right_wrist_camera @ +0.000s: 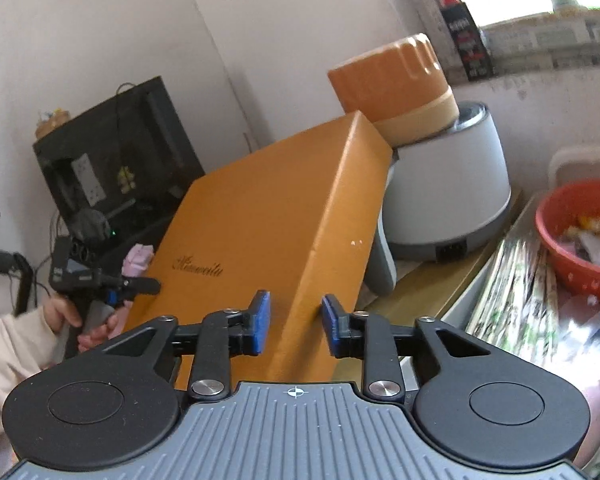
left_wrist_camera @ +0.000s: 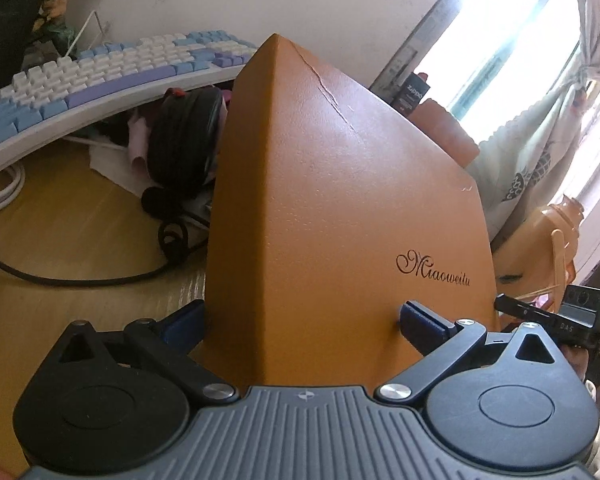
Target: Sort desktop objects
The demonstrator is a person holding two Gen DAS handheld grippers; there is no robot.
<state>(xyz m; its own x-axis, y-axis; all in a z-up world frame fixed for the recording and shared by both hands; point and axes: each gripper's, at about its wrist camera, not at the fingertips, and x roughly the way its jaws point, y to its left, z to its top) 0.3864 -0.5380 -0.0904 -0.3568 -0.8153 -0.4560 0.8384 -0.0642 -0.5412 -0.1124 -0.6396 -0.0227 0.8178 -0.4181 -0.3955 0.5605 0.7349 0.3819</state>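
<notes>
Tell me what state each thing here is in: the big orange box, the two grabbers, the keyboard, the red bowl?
Orange leather-textured box: lifted, tilted, gripped at two places.
Left gripper: wide, fingers on both box faces.
Right gripper: clamped across the box's narrow edge.
Blue-and-white keyboard: propped above the desk clutter.
Red plastic colander bowl: holding scraps.
Orange-lidded jar: lid on, behind the box.

We see an orange cardboard box [left_wrist_camera: 340,200] with dark script lettering, a keyboard with white, sky-blue and lilac keys [left_wrist_camera: 112,68], a pale wood-grain worktop [left_wrist_camera: 72,216] and blue-padded black fingers [left_wrist_camera: 424,322]. From the right wrist we see a red perforated plastic basket [right_wrist_camera: 580,236] and a white-and-grey rounded appliance [right_wrist_camera: 448,196].
</notes>
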